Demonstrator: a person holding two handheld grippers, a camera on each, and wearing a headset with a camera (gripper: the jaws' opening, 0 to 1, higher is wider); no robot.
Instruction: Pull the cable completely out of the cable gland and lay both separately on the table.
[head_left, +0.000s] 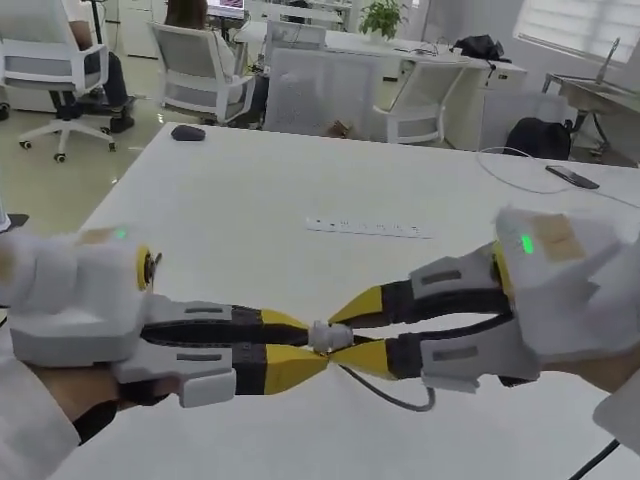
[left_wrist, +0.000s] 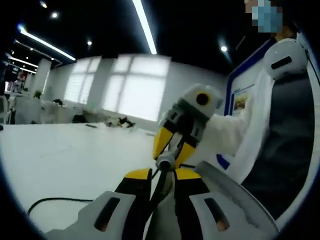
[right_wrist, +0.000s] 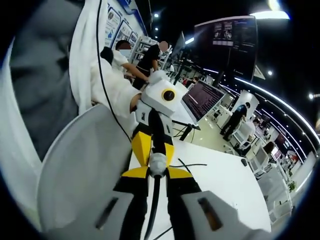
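white plastic cable gland (head_left: 323, 337), light, rigid, held above worktop (head_left: 300, 190); left hand-held gripper (head_left: 312, 346) pinches it, right hand-held gripper (head_left: 342, 340) pinches limp black cable (head_left: 395, 398) just beside; judged best pulled close to gland.

Over the table (head_left: 250, 190), near centre: left gripper (head_left: 306, 352) comes in from 9 o'clock and right gripper (head_left: 352, 336) from 3 o'clock, tip to tip, with the cable gland (head_left: 325, 337) between them. Cable (head_left: 392, 399) runs from the gland toward 5 o'clock, under the right gripper. Power strip (head_left: 370, 228) lies beyond at 12 o'clock, mouse (head_left: 187, 132) far at 11, phone (head_left: 572, 177) far at 2.
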